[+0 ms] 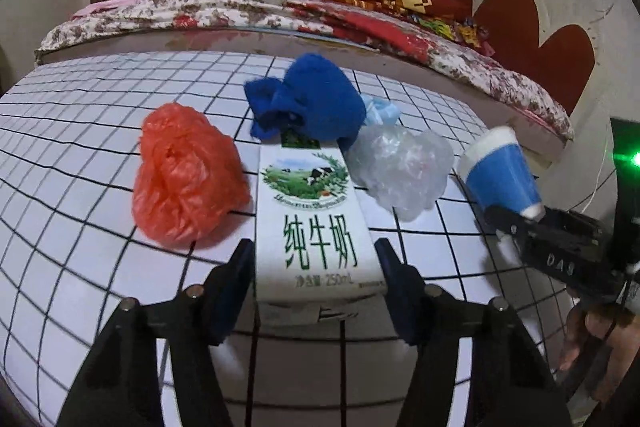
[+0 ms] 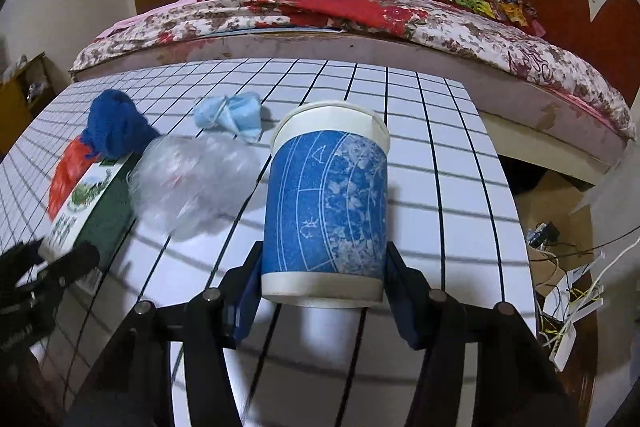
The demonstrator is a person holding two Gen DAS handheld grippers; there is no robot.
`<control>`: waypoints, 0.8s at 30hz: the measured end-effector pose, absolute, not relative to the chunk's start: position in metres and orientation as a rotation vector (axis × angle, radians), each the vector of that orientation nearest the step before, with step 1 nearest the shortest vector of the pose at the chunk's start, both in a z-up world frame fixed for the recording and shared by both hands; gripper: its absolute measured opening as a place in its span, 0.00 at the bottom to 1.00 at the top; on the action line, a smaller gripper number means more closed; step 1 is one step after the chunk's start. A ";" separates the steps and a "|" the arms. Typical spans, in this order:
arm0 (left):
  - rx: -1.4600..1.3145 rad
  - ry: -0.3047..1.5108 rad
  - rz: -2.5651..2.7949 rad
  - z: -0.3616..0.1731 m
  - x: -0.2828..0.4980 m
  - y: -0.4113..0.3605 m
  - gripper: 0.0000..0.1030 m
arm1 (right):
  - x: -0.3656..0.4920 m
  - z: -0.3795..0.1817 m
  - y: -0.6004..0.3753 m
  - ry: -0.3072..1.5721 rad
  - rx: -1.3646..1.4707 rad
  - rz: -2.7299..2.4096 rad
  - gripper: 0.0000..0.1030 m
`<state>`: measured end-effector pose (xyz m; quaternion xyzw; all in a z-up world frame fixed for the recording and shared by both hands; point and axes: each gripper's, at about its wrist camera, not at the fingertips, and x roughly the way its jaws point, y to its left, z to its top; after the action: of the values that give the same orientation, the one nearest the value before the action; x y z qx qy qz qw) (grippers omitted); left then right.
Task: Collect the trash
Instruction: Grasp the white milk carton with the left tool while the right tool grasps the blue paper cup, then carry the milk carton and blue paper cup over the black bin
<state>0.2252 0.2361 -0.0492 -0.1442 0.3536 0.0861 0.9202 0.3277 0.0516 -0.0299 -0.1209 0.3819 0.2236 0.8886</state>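
On the white table with a black grid (image 1: 80, 155), a white rectangular milk carton (image 1: 316, 227) lies flat between the 2 fingers of the left gripper (image 1: 316, 259), which pinch its long sides. Its face shows a cow in a green meadow, large green characters "纯牛奶" and "250mL" below. The carton is sealed, so its contents cannot be seen.

The right gripper (image 2: 322, 267) clamps a blue-and-white paper cup (image 2: 326, 211), tilted with its mouth away from the camera; what it contains is hidden. Its blue sleeve carries a white star-chart pattern.

Around the carton sit a crumpled red plastic bag (image 1: 184, 179), a bunched blue knitted cloth (image 1: 308, 103), a crumpled clear plastic bag (image 1: 400, 167) and a pale blue face mask (image 2: 228, 115).
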 end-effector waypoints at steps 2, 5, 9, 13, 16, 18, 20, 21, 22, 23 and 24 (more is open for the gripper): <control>-0.296 0.722 0.178 -0.045 0.219 0.235 0.57 | 0.317 -0.028 0.045 0.790 -0.246 0.474 0.56; -0.283 0.725 0.176 -0.042 0.210 0.232 0.56 | 0.306 -0.024 0.035 0.783 -0.242 0.476 0.56; -0.264 0.730 0.164 -0.040 0.191 0.222 0.55 | 0.287 -0.020 0.022 0.775 -0.253 0.484 0.56; -0.263 0.710 0.168 -0.038 0.172 0.217 0.54 | 0.270 -0.016 0.010 0.763 -0.256 0.491 0.56; -0.276 0.642 0.206 -0.031 0.160 0.224 0.54 | 0.261 -0.015 0.003 0.755 -0.263 0.496 0.56; -0.255 0.579 0.232 -0.015 0.157 0.229 0.54 | 0.258 -0.013 0.000 0.748 -0.269 0.493 0.56; -0.249 0.580 0.222 -0.007 0.162 0.232 0.54 | 0.255 -0.012 -0.003 0.745 -0.273 0.489 0.56; -0.250 0.596 0.209 -0.007 0.165 0.232 0.54 | 0.254 -0.011 -0.004 0.744 -0.271 0.488 0.56; -0.245 0.599 0.205 -0.008 0.165 0.231 0.54 | 0.252 -0.010 -0.005 0.741 -0.269 0.486 0.56; -0.240 0.604 0.201 -0.010 0.164 0.229 0.54 | 0.250 -0.008 -0.007 0.736 -0.266 0.484 0.56; -0.242 0.604 0.198 -0.012 0.162 0.227 0.54 | 0.248 -0.007 -0.009 0.732 -0.263 0.483 0.56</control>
<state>0.1617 0.2268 -0.0115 -0.1187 0.2961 0.0971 0.9428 0.2475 -0.0093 -0.0071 -0.1267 0.3535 0.2332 0.8970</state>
